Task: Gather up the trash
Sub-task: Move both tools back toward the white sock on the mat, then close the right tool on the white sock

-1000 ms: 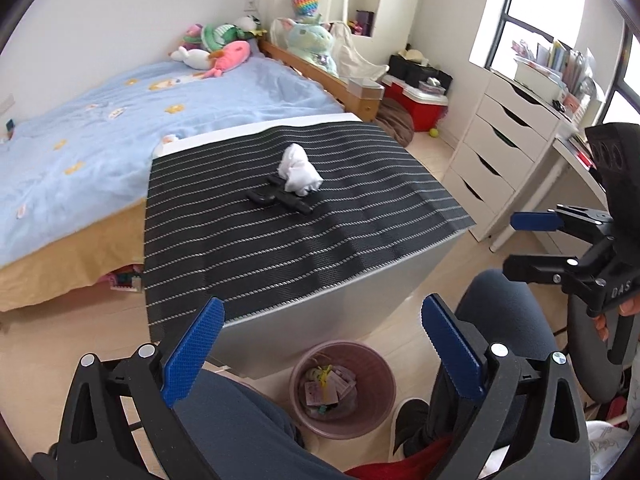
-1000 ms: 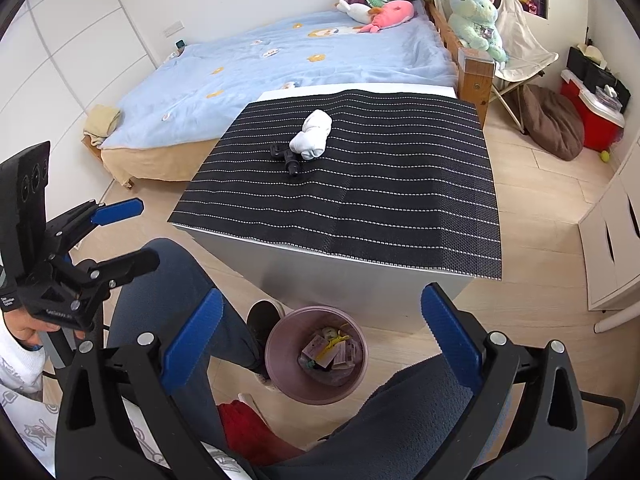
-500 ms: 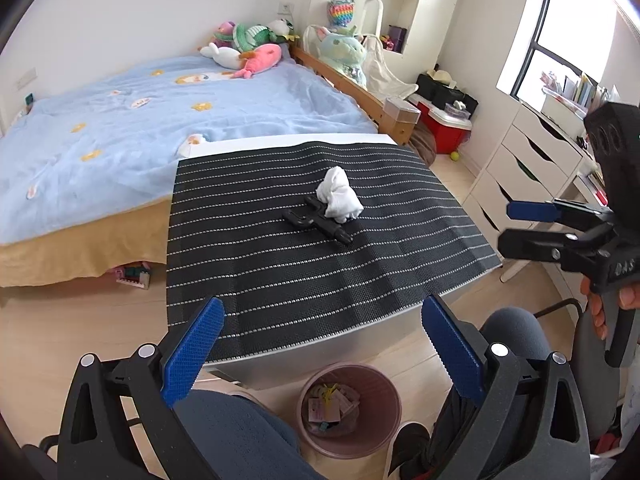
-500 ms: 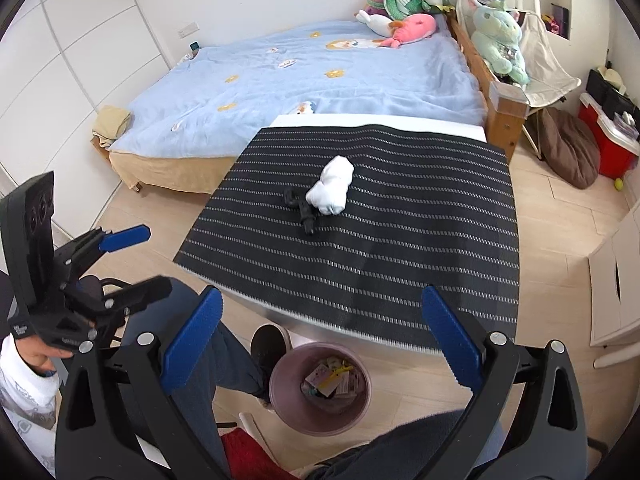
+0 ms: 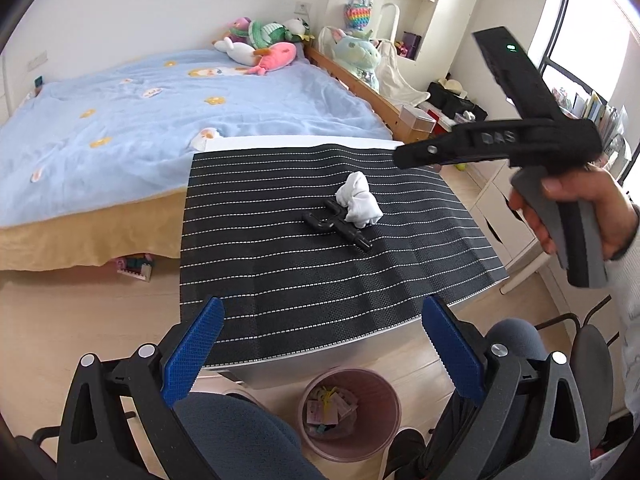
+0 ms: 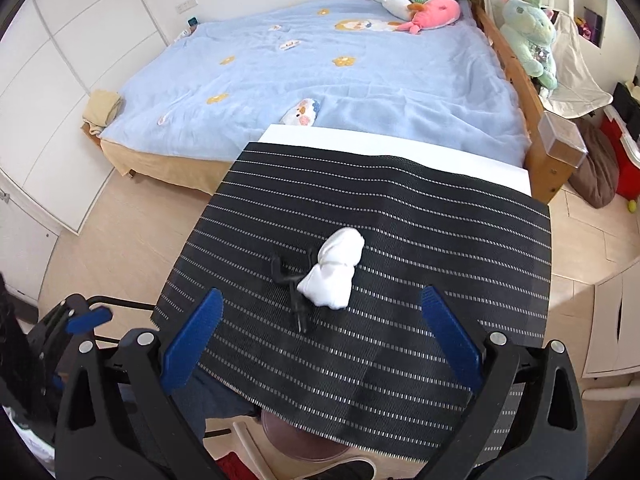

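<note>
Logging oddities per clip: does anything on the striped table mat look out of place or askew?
Mildly. A crumpled white wad lies mid-mat on the black striped mat, touching a black plastic tool. The mat overhangs the table's near edge. The pink bin on the floor is upright, nothing spilled.

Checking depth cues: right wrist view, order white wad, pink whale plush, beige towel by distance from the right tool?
1. White wad: on the striped mat, just ahead of the right tool.
2. Beige towel: bed's left corner.
3. Pink whale plush: head of bed, farthest.
</note>
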The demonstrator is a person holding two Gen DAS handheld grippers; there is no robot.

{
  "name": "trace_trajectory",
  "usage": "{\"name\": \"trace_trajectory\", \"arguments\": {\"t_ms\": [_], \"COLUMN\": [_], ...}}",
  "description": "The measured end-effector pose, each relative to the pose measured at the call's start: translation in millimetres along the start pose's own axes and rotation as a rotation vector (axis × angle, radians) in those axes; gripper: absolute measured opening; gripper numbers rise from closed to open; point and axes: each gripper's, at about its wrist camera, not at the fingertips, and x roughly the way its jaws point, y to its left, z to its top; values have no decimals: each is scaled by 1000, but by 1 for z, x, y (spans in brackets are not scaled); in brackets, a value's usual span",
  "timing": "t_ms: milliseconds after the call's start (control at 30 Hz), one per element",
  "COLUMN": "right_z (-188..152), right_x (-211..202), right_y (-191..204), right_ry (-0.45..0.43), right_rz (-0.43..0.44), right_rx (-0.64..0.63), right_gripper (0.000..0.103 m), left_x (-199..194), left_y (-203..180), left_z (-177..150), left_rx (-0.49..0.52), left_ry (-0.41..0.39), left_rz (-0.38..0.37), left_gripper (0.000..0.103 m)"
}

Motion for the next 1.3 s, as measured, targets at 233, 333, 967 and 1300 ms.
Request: {"name": "trace_trajectory", "arguments": {"t_ms": [233, 333, 967, 1300], "right_z": [21, 22, 16, 12], "right_x": [48, 66, 98, 81], "right_y": [-8, -11, -17, -22], "right_ry": [111, 158, 229, 184], "right_rz": [-3, 5, 28, 53], "right_rx": [37, 51, 74, 94], "right_gripper": [98, 84, 35, 30], "left_x": [1, 2, 9, 10], "left_y": [9, 12, 22, 14], "left_z": [-1, -2, -8, -3], "left_rx": [-22, -30, -70, -55], "left_ry": [5, 8, 36, 40], "left_rz": [0, 1, -3, -5], "left_gripper": [95, 95, 95, 95]}}
